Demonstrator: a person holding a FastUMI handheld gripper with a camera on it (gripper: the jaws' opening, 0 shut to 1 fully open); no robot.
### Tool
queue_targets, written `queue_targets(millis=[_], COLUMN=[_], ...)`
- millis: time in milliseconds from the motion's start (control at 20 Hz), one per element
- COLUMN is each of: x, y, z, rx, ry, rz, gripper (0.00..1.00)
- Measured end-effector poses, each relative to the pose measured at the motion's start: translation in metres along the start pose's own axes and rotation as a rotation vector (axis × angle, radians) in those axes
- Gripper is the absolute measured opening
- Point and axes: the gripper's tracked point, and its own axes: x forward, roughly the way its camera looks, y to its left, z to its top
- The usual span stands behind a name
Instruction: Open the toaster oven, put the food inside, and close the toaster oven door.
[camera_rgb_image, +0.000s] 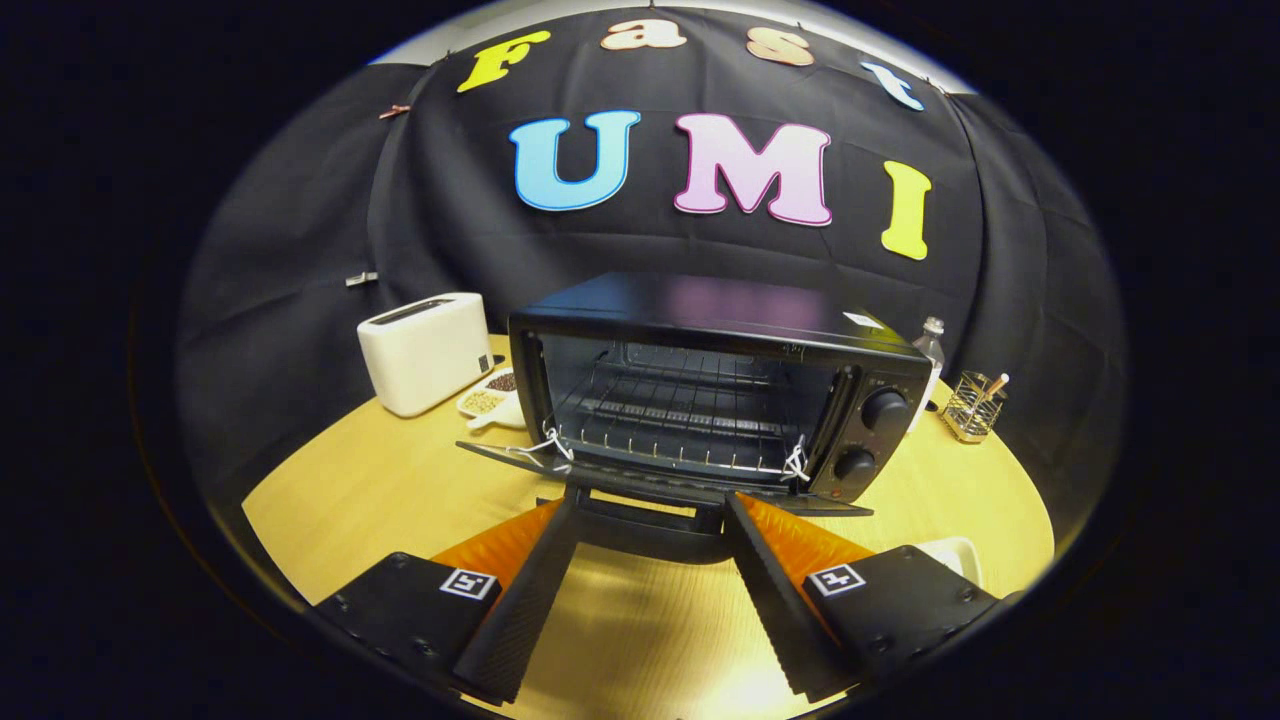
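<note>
ribbed jaws, square-coded screwed blocks

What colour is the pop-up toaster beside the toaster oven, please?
The toaster is white, clearest in the gripper view.

Your gripper (650, 505) is standing with its fingers spread, and their tips are covering both ends of the door handle (648, 512). The toaster oven (720, 385) is hiding part of the snack dish (490, 398) and most of the bottle (931, 350). A white object (958, 555) is peeking out behind the right finger, too hidden for you to identify.
</note>
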Motion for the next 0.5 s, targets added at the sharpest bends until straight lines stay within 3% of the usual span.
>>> queue_targets(millis=[150,350,500], x=[-0.003,-0.004,-0.015], y=[0.002,-0.003,-0.012], z=[-0.025,-0.086,-0.089], rx=[0.013,0.057,0.078], ry=[0.057,0.243,0.237], rz=[0.003,-0.003,-0.013], gripper=[0.97,0.97,1.0])
